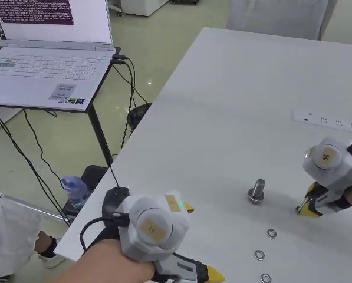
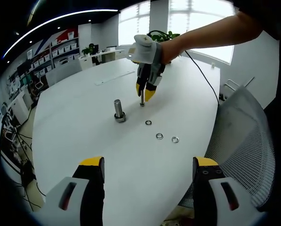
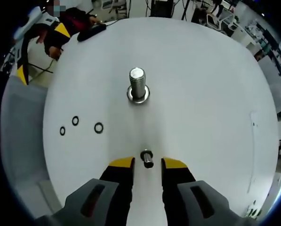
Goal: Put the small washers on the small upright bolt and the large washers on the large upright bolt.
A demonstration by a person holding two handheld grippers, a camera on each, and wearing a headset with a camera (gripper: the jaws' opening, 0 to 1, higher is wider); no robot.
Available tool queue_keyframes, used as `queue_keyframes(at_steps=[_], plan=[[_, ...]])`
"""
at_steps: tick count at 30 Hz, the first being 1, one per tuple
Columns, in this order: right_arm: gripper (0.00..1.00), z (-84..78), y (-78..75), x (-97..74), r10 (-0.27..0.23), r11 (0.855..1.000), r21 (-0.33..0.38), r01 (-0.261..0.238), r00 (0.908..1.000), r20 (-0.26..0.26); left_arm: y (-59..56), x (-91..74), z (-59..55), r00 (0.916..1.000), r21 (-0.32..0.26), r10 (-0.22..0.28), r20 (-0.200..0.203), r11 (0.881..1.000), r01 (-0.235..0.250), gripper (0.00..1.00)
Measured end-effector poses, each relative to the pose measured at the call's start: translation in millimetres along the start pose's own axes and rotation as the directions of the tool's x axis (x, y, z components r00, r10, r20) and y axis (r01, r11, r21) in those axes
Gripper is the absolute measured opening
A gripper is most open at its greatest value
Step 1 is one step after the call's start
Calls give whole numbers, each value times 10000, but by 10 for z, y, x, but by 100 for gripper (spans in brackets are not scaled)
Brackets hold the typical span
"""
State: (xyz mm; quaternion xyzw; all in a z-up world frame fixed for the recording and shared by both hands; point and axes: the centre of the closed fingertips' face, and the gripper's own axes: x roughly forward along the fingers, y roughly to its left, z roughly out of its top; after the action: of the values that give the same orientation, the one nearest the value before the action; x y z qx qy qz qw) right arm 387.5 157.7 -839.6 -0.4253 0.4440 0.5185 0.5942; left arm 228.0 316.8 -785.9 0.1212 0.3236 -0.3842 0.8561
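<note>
The large bolt stands upright on the white table. The thin small bolt stands upright between the jaws of my right gripper, with a gap on each side. Three small washers lie flat in a row in front of the large bolt, washers among them. My left gripper hovers wide open at the table's near edge, holding nothing.
A laptop on a stand is left of the table, with cables and a water bottle on the floor below. A power strip lies at the table's right. A mesh chair stands beside the table.
</note>
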Motion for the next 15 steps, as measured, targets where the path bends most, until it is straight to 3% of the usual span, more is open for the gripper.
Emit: queue_keyframes(at_steps=[10, 15], plan=[[23, -62, 122, -131, -78, 9999, 144, 78, 10000, 15, -18, -22, -3, 9999, 165, -46, -124, 9999, 48, 76], [23, -50, 217, -150, 56, 9998, 176, -59, 9999, 143, -14, -52, 99, 9998, -70, -89, 179, 9999, 90, 76]])
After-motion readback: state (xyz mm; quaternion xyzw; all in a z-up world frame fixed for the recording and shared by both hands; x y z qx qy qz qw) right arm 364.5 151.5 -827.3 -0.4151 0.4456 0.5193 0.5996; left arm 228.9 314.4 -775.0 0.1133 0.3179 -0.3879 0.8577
